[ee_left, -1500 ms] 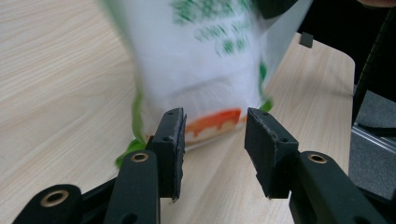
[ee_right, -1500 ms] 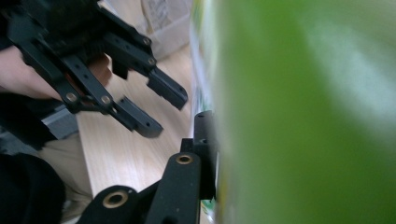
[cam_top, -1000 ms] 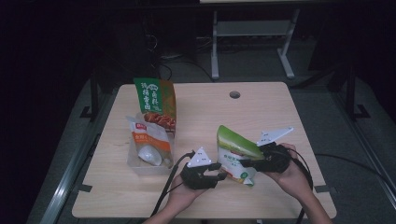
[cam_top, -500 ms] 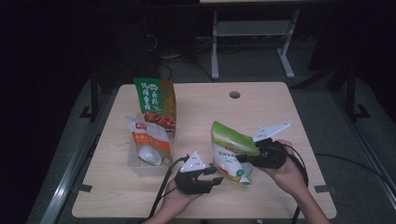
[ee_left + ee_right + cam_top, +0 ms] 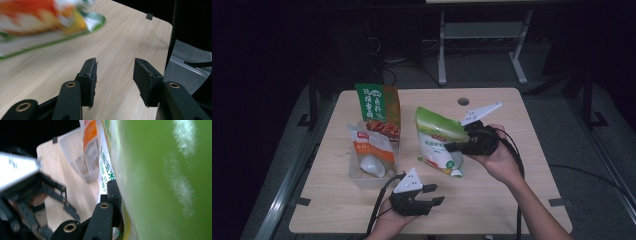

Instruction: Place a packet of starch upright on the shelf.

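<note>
Green-topped white plastic food pouch hangs upright, clamped in the right gripper, right of the clear tub; left gripper's fingers gape empty.

High view: fixed above the near edge, looking forward and down over the whole table. Left gripper view: close and low over the tabletop, facing along its own jaws. Right gripper view: pressed up against the green bag, which the high view also shows.
</note>
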A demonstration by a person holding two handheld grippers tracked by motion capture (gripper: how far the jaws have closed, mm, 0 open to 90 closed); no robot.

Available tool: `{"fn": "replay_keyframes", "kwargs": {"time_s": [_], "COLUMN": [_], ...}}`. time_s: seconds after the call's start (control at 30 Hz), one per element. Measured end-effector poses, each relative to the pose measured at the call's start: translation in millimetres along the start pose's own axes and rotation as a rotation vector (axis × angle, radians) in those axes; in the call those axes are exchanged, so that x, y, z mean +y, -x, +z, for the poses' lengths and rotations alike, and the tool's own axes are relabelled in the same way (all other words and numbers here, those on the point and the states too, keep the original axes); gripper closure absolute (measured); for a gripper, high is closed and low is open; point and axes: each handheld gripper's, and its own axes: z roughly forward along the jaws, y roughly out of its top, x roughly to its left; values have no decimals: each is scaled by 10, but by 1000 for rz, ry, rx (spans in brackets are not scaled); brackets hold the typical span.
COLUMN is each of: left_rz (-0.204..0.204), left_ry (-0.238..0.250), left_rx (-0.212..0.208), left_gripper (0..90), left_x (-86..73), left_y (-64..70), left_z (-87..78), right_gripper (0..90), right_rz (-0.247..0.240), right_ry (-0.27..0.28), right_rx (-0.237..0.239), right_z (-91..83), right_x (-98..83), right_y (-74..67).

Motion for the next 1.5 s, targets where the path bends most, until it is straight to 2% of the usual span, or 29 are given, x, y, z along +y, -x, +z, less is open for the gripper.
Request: {"fn": "replay_keyframes", "kwargs": {"time_s": [0.07, 0.1, 0.13, 0.2, 0.27, 0.3, 0.57, 0.6, 0.83, 1.07, 1.13, 1.5], "left_rz": [-1, -6, -15, -24, -17, -14, -2, 0, 5, 12, 22, 37], "left_ry": [-8, -6, -5, -7, -4, -3, -2, 0, 2, -5, -3, -12], "left_rx": [1, 2, 2, -1, 3, 3, -8, -8, -11, -22, -23, -29], "left_gripper": [522, 520, 517, 510, 502, 500, 478, 477, 465, 455, 453, 449], "left_x": [-23, -31, -46, -64, -74, -76, -81, -82, -86, -87, -83, -90], "left_y": [-4, -6, -13, -18, -21, -22, -14, -11, -21, -5, -9, 30], "left_z": [-12, -14, -18, -24, -29, -33, -60, -63, -81, -64, -70, -56], "right_gripper": [894, 894, 894, 895, 894, 894, 894, 894, 895, 894, 895, 894], "right_rz": [-11, -32, -25, -57, -62, -80, -128, -118, -146, -148, -136, -141], "right_ry": [6, 4, 0, 7, 4, 3, -3, 2, -2, -7, 0, -16], "right_rx": [9, 6, 8, 15, 24, 25, 51, 58, 77, 102, 115, 136], "right_z": [49, 75, 92, 154, 222, 255, 467, 488, 674, 889, 974, 1325], "right_x": [136, 204, 259, 388, 525, 580, 922, 944, 1110, 1250, 1276, 1302], "right_y": [5, 14, 4, 16, -4, -6, -52, -60, -28, -27, -42, -48]}}
